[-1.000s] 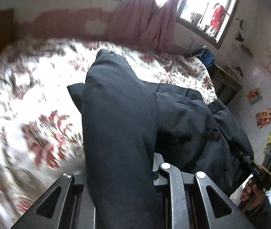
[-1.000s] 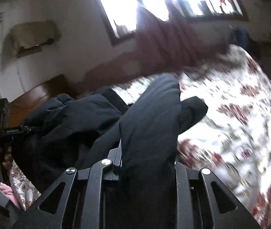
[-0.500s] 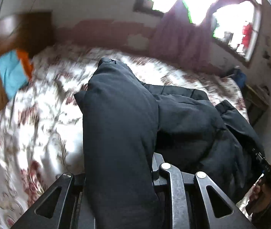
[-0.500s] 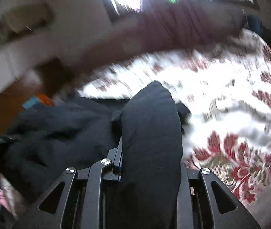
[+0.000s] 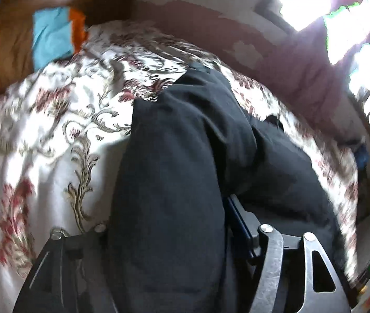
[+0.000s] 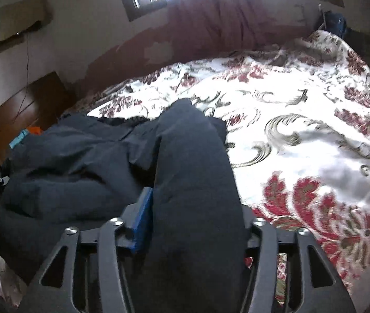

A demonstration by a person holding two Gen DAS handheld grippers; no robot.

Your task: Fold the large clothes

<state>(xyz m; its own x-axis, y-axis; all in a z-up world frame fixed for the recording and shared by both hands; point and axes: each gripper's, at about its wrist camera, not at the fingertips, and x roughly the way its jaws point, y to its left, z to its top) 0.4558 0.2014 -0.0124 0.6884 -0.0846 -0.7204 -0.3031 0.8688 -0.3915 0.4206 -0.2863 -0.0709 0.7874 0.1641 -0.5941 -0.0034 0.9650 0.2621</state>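
Dark matte garment [image 5: 174,182], smooth rounded folds pinched in both hand-held grippers, over floral bedspread [image 6: 302,130].

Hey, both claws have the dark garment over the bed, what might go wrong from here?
The garment is bunched thick in the left claw and right claw, so it may slip free or land creased. Its loose bulk sags unevenly between them, so the fold may come out crooked on the bedspread.

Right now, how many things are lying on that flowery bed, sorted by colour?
Dark navy: 1, the big garment, gripped by the left gripper and the right gripper.
Turquoise: 1, a cloth at the headboard end.
Orange: 2 patches beside it; what they are is too blurred to tell.
Total: 4, on the bedspread.
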